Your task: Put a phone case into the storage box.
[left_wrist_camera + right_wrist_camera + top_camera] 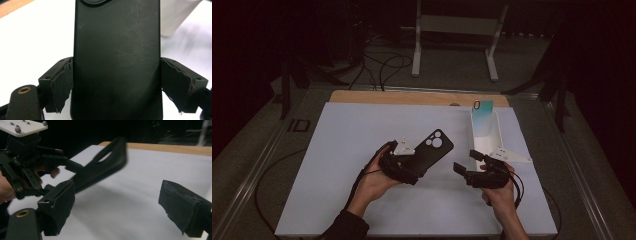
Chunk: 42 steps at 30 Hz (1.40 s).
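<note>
A black phone case with round camera cut-outs is held above the white table top, slanting up to the right. My left gripper is shut on its lower end. In the left gripper view both pads press on the long edges of the case. My right gripper hovers just right of it, open. In the right gripper view nothing lies between its jaws, and the case shows edge-on at the left.
A narrow white bin stands at the back right of the table, with a teal phone case leaning upright at its far end. A wooden strip runs along the far edge. Cables and a white stand lie beyond.
</note>
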{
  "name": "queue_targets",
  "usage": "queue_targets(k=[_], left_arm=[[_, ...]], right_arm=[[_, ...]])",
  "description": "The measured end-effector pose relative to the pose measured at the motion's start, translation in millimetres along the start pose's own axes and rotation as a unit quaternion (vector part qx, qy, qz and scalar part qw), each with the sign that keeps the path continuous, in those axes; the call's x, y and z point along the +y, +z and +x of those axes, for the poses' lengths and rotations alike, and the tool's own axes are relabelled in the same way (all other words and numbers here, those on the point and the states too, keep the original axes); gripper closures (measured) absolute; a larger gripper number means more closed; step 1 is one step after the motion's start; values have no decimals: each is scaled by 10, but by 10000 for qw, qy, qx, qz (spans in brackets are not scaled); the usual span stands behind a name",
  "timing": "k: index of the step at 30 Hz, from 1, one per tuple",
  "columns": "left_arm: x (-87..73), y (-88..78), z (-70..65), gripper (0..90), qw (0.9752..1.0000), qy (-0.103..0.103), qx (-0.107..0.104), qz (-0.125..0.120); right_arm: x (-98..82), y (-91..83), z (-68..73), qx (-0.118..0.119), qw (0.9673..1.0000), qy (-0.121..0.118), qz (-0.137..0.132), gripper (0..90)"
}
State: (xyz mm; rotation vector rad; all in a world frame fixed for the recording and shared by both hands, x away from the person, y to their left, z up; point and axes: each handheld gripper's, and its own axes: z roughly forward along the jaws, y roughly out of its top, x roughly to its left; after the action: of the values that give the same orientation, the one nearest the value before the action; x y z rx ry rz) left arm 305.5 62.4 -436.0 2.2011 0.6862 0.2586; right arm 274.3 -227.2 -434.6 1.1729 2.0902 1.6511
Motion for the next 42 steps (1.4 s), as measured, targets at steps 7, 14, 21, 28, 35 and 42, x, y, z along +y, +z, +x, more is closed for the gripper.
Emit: queue_targets(k=[7,14,21,28,35,42], left_arm=[[90,17,-152,159,9995,208,-181,-119],[133,62,-274,158,9989,356,-249,-177],[161,119,-367,154,9985,444,-261,-165],[144,182,-415,148,9985,523,-166,-65],[147,204,-441,132,9986,526,66,-80],[135,137,-361,148,9991,282,-126,-279]], right_arm=[[79,116,46,249,9992,310,54,300],[95,172,45,443,9969,619,189,529],[97,196,50,679,9937,859,246,696],[111,225,105,884,9913,891,392,819],[112,247,137,892,9913,896,373,853],[131,215,126,811,9925,844,361,856]])
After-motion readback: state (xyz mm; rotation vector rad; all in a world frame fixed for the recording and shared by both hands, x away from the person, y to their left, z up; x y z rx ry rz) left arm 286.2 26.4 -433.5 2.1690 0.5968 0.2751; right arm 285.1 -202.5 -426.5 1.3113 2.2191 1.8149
